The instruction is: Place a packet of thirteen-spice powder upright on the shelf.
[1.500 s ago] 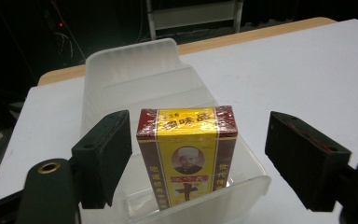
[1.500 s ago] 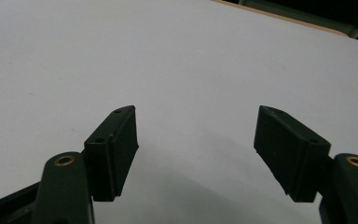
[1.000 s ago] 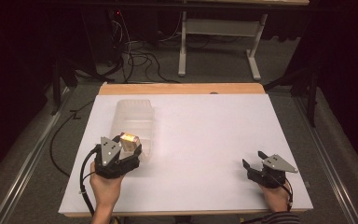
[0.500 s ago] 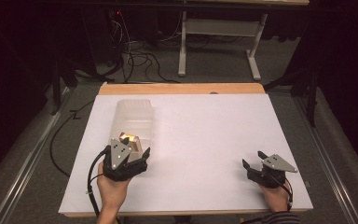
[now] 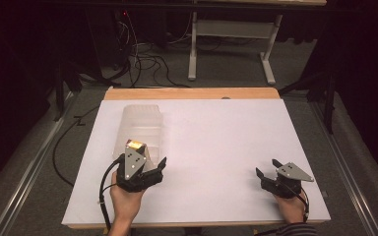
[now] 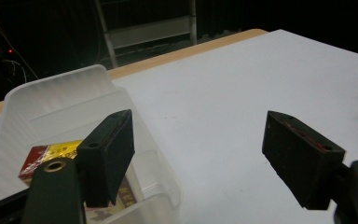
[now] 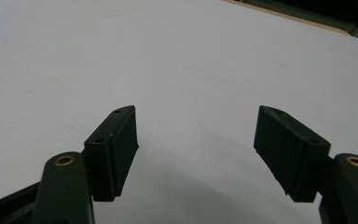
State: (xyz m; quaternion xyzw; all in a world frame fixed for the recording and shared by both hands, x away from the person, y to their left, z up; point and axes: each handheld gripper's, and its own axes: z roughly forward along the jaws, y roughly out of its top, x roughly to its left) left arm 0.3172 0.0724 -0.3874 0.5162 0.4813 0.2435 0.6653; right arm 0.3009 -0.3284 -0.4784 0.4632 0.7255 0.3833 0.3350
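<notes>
Since a second ago our left gripper (image 6: 198, 154) slides back toward us, jaws spread and empty, leaving the red-and-gold packet (image 6: 51, 156) inside the clear bin (image 5: 140, 125) on the worktop (image 5: 226, 142), while the right gripper (image 7: 196, 149) rests agape, so we retreat without nudging it.

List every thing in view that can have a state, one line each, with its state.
Left gripper: open, holding nothing, beside the bin.
Right gripper: open, holding nothing, low over bare white table.
Translucent plastic bin: upright, no lid on it, holding a packet.
Red and yellow packet: lying flat inside the bin.
</notes>
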